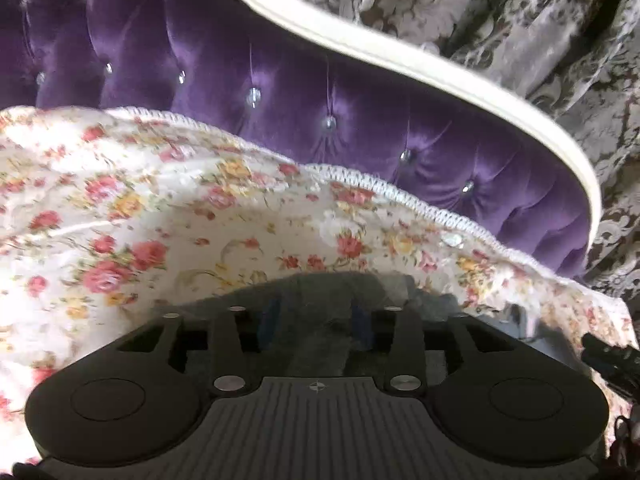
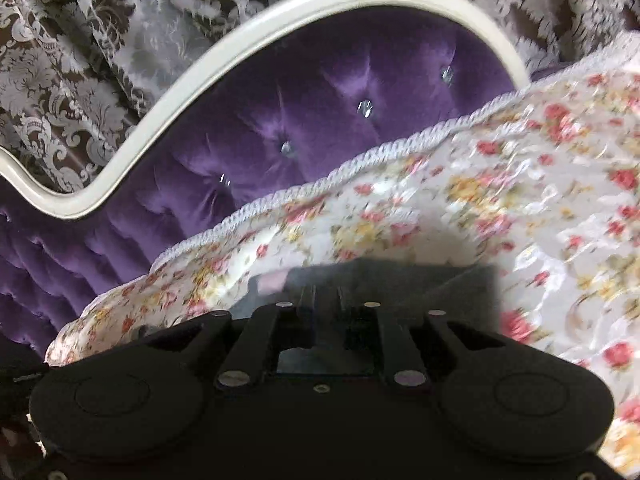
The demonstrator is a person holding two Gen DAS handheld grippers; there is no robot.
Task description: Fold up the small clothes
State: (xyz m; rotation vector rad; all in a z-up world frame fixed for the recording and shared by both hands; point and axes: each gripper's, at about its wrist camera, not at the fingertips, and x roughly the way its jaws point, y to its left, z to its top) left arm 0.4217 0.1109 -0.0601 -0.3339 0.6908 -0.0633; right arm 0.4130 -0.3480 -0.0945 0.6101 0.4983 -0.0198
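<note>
A dark grey garment (image 1: 320,292) lies on the floral bedspread (image 1: 160,220), right at the tips of my left gripper (image 1: 314,320). Its blue-padded fingers (image 1: 267,322) stand apart, with grey cloth showing between and under them, not pinched. In the right wrist view the same grey garment (image 2: 420,288) spreads flat in front of my right gripper (image 2: 326,300). That gripper's fingers stand a narrow gap apart over the cloth's near edge, and no fold is pinched between them. Both views are blurred, so the garment's shape is unclear.
The bedspread (image 2: 480,184) has a white corded edge (image 1: 420,204). Behind it rises a purple tufted headboard (image 1: 280,92) with a curved white frame (image 2: 192,92). Patterned curtains (image 1: 520,20) hang beyond. A black object (image 1: 612,360) pokes in at the left view's right edge.
</note>
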